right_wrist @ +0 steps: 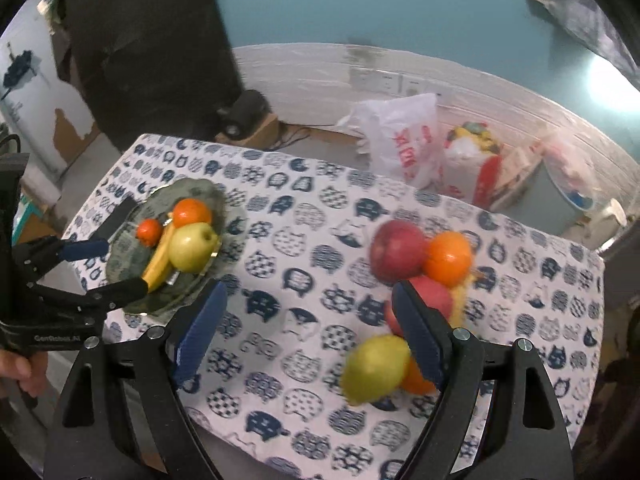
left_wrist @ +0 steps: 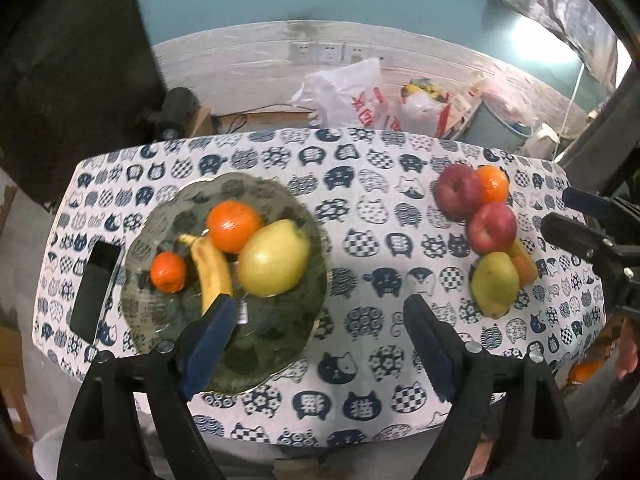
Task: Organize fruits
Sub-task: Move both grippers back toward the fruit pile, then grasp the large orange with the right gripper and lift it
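A glass plate (left_wrist: 280,344) (right_wrist: 132,264) at the table's left holds an orange (left_wrist: 234,226), a small mandarin (left_wrist: 168,272), a banana (left_wrist: 212,272) and a green apple (left_wrist: 274,258) (right_wrist: 192,248). My left gripper (left_wrist: 320,320) (right_wrist: 120,268) hovers open above the plate's near edge with nothing between its fingers. Loose fruit lies at the right: two red apples (left_wrist: 458,190) (right_wrist: 398,250), an orange (right_wrist: 448,258), a pear (left_wrist: 494,284) (right_wrist: 376,368) and another orange (right_wrist: 416,378). My right gripper (right_wrist: 310,320) (left_wrist: 560,210) is open and empty, its right finger in front of the pile.
A cat-print cloth (left_wrist: 360,240) covers the small table. A black phone (left_wrist: 96,288) lies left of the plate. Plastic bags (left_wrist: 352,92) and a bucket (left_wrist: 500,124) stand on the floor behind the table. A hand (right_wrist: 16,368) holds the left gripper's handle.
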